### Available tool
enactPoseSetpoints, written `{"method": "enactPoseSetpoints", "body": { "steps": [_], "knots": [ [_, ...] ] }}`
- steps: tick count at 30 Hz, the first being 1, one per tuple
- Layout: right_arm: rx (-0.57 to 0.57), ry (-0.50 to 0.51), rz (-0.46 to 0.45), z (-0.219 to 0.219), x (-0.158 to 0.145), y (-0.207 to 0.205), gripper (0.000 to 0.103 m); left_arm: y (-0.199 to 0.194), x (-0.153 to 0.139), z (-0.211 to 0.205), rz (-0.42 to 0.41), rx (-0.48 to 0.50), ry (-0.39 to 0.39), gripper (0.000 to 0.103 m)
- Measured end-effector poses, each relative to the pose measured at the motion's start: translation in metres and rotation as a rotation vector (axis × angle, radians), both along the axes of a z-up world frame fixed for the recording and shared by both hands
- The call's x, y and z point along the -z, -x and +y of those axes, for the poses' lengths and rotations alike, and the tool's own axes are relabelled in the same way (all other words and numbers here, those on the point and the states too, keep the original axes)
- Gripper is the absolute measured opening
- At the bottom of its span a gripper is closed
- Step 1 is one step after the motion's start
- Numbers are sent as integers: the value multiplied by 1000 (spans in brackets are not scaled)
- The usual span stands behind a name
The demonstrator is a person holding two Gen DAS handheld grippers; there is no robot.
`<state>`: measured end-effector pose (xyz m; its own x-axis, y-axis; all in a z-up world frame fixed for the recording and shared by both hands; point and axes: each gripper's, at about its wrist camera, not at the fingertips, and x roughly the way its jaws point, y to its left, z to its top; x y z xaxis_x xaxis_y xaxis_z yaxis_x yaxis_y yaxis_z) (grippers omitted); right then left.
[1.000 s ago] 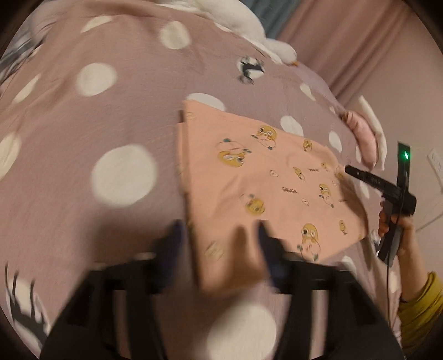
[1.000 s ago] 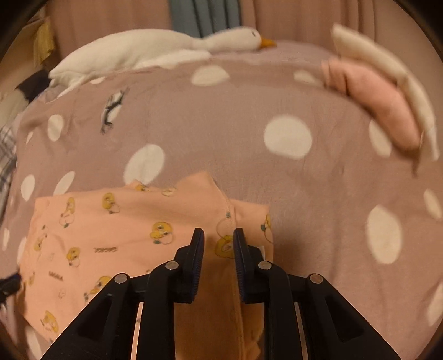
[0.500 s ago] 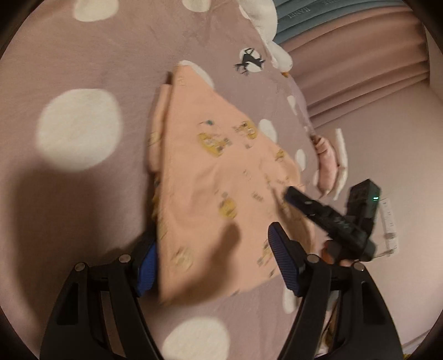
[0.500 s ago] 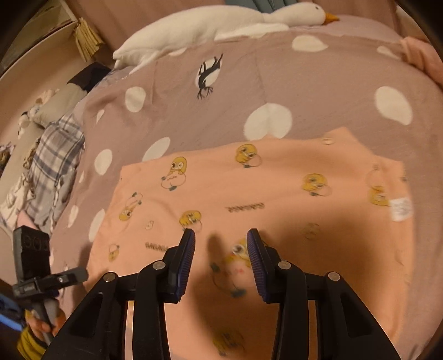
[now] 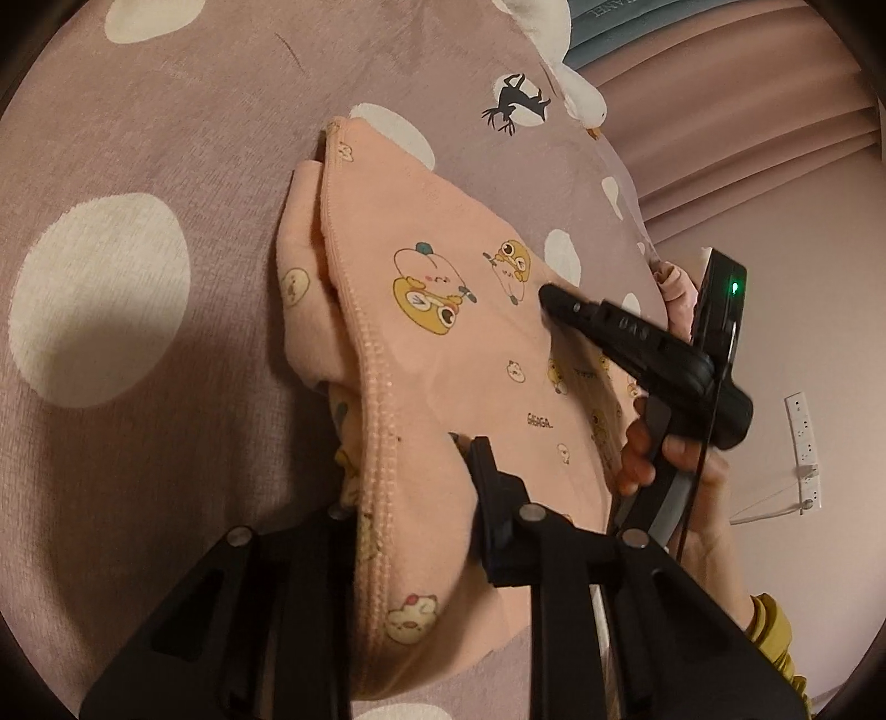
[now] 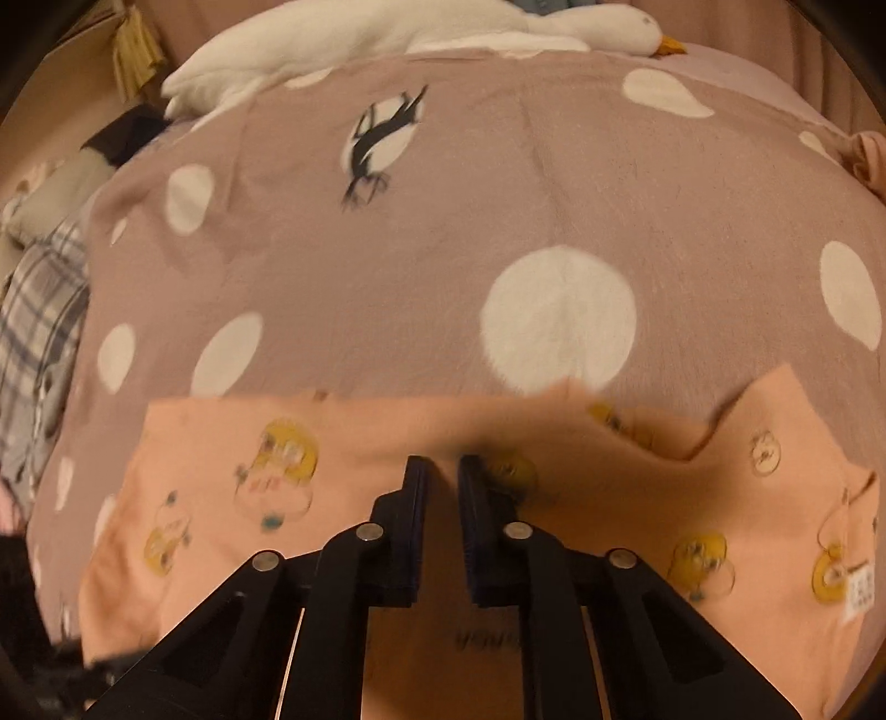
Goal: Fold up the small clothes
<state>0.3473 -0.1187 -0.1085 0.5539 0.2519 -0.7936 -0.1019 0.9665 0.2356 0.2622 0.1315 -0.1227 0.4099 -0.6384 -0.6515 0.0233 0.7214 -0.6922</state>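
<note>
Since 0.5 s ago, both grippers closed: left gripper [image 5: 421,459] and right gripper [image 6: 441,471] clamp peach garment [image 5: 470,354] on dotted bedspread [image 6: 443,232]

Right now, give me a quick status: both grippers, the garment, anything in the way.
Left gripper shut on peach garment, hem lifted. Right gripper shut on its near edge. Rest lies on dotted blanket. Nothing in the way.

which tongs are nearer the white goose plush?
Right. The right tongs grip the peach printed garment facing the white goose plush; the left tongs clamp its hem farther back.
</note>
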Motion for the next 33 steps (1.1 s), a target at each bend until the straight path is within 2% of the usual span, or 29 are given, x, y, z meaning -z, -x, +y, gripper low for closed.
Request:
{"method": "enactPoseSetpoints", "body": {
  "steps": [3, 8, 12, 18, 21, 24, 28, 30, 33],
  "knots": [
    [8, -24, -9, -2, -6, 9, 10, -2, -2, -4, -4, 8, -25, 22],
    [-128, 11, -37, 8, -19, 49, 10, -3, -1, -6, -4, 7, -31, 22],
    [-187, 108, 22, 15, -5, 73, 10, -4, -1, -9, -3, 5, -52, 22],
    [-225, 86, 16, 5, -15, 119, 10, -3, -2, -11, -1, 1, -71, 22],
    [-256, 88, 25, 13, -7, 138, 10, -4, -2, -13, -7, -2, -86, 23],
    [-262, 110, -15, 17, -1, 159, 10, -4, -2, -14, -8, -8, -97, 22],
    [-262, 26, 18, 9, 1, 170, 10, -4, -12, -19, -12, -19, -134, 20],
    [-243, -38, 29, 1, -3, 167, 10, -4, -28, -26, -54, -10, -153, 17],
    [-144, -176, 9, -25, -13, 151, 10, -7, -58, -46, -137, 31, -171, 16]
  ]
}}
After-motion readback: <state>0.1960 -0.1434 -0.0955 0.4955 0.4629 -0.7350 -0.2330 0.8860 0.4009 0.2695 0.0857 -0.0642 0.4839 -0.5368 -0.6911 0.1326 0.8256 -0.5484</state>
